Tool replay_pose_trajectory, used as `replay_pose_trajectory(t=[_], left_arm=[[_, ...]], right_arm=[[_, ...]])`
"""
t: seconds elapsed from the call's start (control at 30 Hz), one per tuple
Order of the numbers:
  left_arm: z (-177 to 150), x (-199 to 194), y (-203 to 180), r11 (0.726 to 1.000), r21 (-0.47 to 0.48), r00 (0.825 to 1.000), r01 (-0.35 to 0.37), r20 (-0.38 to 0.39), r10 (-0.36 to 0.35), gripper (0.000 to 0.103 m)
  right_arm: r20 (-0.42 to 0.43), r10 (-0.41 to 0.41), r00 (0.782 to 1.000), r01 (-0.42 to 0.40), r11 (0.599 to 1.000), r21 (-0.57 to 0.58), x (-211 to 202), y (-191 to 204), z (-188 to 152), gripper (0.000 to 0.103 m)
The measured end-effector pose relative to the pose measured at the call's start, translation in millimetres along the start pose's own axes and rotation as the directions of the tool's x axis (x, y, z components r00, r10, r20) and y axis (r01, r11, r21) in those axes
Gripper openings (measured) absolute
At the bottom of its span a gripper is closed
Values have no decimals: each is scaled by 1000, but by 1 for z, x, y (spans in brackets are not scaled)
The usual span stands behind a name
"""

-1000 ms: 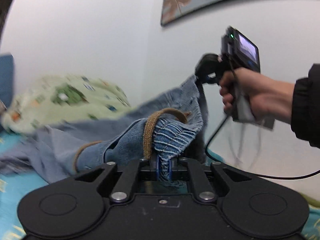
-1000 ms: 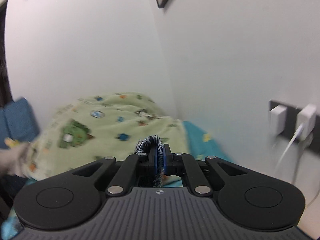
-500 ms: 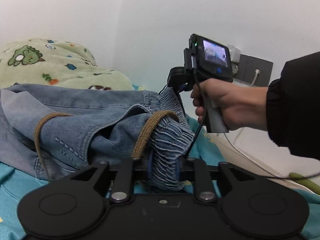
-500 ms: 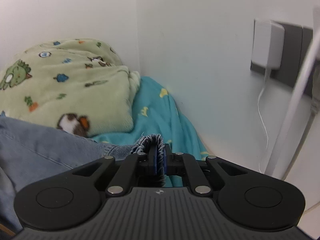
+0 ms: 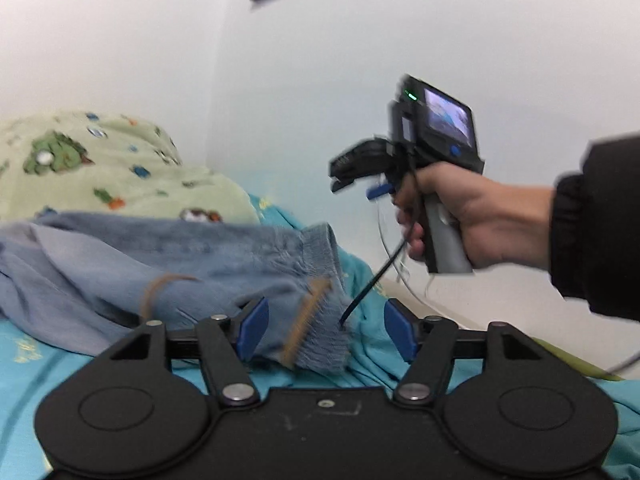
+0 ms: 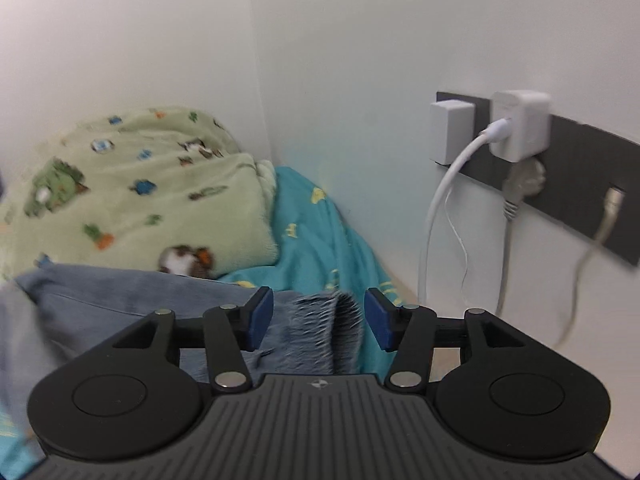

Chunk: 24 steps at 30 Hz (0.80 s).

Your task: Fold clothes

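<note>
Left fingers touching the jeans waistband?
Apart. Left wrist view: left gripper is open, teal sheet visible between each blue finger and the jeans waistband.

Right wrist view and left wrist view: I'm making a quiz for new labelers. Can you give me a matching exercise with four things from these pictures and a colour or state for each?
Things:
1. jeans
2. blanket
3. sheet
4. left gripper

Colour or state:
A. teal with yellow marks
B. open, fingers either side of the waistband
C. faded blue, lying on the bed
D. pale green with small animal prints

Pairs: 1-C, 2-D, 3-A, 4-B
</note>
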State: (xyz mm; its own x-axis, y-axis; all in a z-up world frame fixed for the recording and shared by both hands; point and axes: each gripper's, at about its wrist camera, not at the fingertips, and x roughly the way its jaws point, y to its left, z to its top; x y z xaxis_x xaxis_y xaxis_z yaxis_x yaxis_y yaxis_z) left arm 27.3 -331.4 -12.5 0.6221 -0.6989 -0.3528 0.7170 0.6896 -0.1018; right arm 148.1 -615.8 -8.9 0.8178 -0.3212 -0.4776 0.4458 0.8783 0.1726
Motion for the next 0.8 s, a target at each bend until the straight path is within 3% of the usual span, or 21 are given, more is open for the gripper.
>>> replay_pose_trajectory(t=[0.13, 0.4, 0.53, 0.67, 0.8], left_arm=[[16, -40, 33, 997, -16, 997, -79, 3, 79, 61], [27, -115, 109, 971, -27, 971, -239, 2, 239, 61], [17, -140, 146, 951, -48, 952, -306, -3, 306, 61], [0, -152, 183, 930, -109, 936, -351, -16, 351, 61], [-12, -151, 214, 905, -184, 923, -383, -39, 383, 61]], right_arm=[[-11, 88, 996, -86, 990, 113, -45, 23, -15, 53], [-14, 199, 980, -193, 962, 195, -107, 105, -60, 53], [-54, 222, 974, -200, 944, 263, -107, 140, -84, 53], [-92, 289, 953, -234, 893, 384, -90, 164, -110, 54], [-128, 305, 944, -208, 849, 486, -63, 177, -129, 57]])
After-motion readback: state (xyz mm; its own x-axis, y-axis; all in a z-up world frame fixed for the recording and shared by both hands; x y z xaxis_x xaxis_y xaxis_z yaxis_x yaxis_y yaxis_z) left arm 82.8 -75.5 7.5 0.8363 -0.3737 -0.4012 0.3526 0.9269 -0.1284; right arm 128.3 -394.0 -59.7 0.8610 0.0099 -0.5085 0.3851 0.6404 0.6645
